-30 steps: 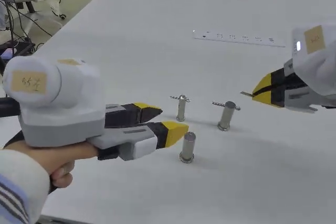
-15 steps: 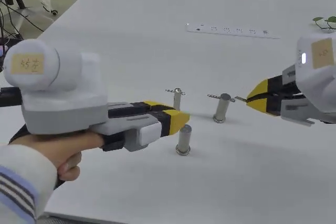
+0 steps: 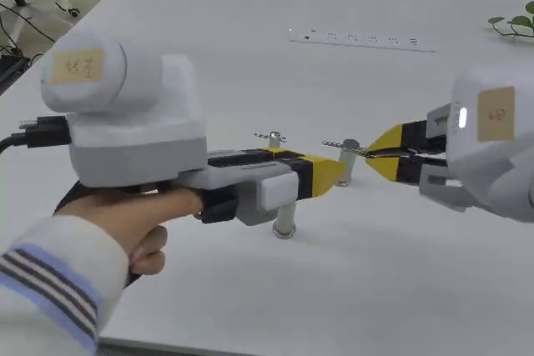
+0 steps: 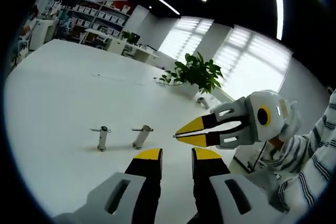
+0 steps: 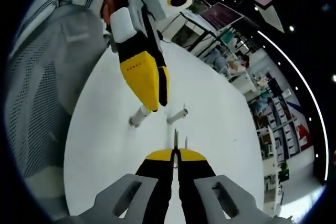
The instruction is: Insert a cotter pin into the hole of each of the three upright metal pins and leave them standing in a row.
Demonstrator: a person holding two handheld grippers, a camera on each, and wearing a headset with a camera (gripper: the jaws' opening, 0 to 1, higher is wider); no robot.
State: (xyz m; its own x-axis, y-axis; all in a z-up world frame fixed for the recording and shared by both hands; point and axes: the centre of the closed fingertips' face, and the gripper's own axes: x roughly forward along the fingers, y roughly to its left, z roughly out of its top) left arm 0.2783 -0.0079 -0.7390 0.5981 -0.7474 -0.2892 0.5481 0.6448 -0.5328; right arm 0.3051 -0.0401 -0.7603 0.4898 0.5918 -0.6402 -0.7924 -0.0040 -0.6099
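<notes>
Three upright metal pins stand on the white table (image 3: 209, 56). The far pin (image 3: 274, 142) and the right pin (image 3: 349, 161) each carry a cotter pin through the top. The near pin (image 3: 285, 223) is plain and half hidden under my left gripper (image 3: 334, 171), which is open and holds nothing. My right gripper (image 3: 372, 154) is shut on a thin cotter pin (image 5: 175, 139) whose tip lies close beside the right pin's head. The left gripper view has the two pinned posts (image 4: 102, 137) (image 4: 142, 136) ahead of my left gripper (image 4: 177, 155), and my right gripper (image 5: 176, 153) points at them.
A white power strip (image 3: 360, 39) lies far back on the table. A small plant (image 3: 513, 24) sits at the far right edge. Bare tabletop spreads in front of and behind the pins. A striped sleeve (image 3: 50, 289) is at the lower left.
My left gripper has moved right, over the near pin and toward the right pin. My right gripper has come left, bringing the cotter pin's tip up to the right pin.
</notes>
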